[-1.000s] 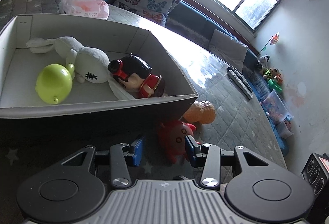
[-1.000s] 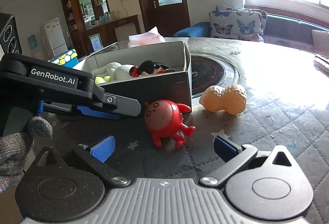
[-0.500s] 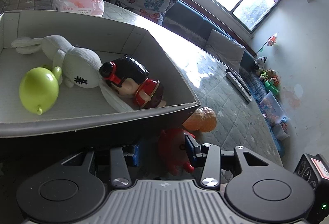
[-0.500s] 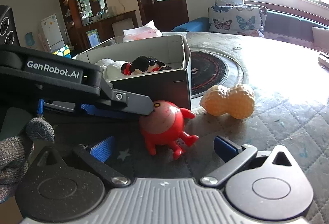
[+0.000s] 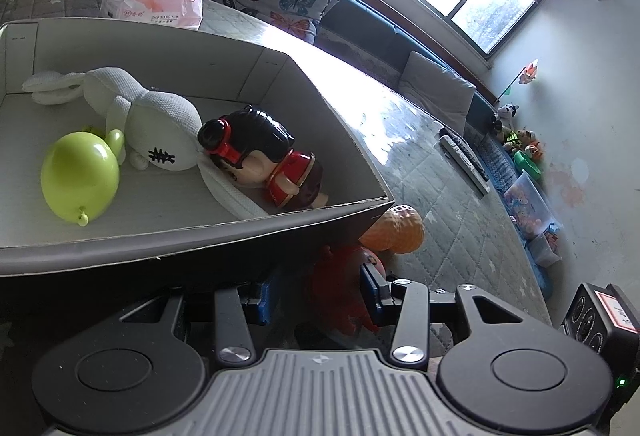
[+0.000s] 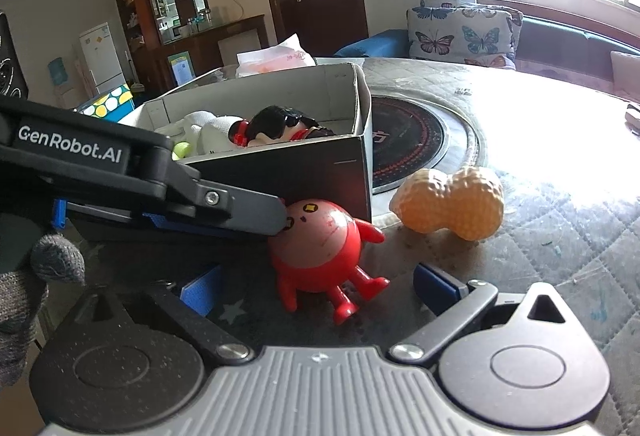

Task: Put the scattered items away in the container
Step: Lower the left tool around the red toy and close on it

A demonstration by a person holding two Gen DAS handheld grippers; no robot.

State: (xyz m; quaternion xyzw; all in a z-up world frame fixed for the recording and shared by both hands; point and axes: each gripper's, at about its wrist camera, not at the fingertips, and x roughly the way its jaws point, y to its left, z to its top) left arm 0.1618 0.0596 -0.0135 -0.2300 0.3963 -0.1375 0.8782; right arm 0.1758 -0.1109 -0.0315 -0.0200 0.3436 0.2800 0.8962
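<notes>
A red round toy figure (image 6: 320, 248) lies on the table against the near corner of the cardboard box (image 6: 320, 172). My left gripper (image 5: 316, 294) is open with its blue pads on either side of the red toy (image 5: 344, 288); one finger touches the toy's head in the right wrist view. My right gripper (image 6: 316, 286) is open and empty, just in front of the toy. An orange peanut toy (image 6: 452, 204) lies beside the box. The box (image 5: 200, 232) holds a green balloon toy (image 5: 80, 176), a white plush rabbit (image 5: 156, 124) and a black-haired doll (image 5: 264, 160).
A pink tissue pack (image 5: 152, 2) lies behind the box. Remote controls (image 5: 464, 164) lie farther along the quilted table. A round black hob plate (image 6: 412, 140) is set in the table beside the box. Butterfly cushions (image 6: 464, 32) and a sofa stand beyond.
My left gripper has moved forward along the box wall until its pads flank the red toy. The right gripper has come closer to the toy and stayed open.
</notes>
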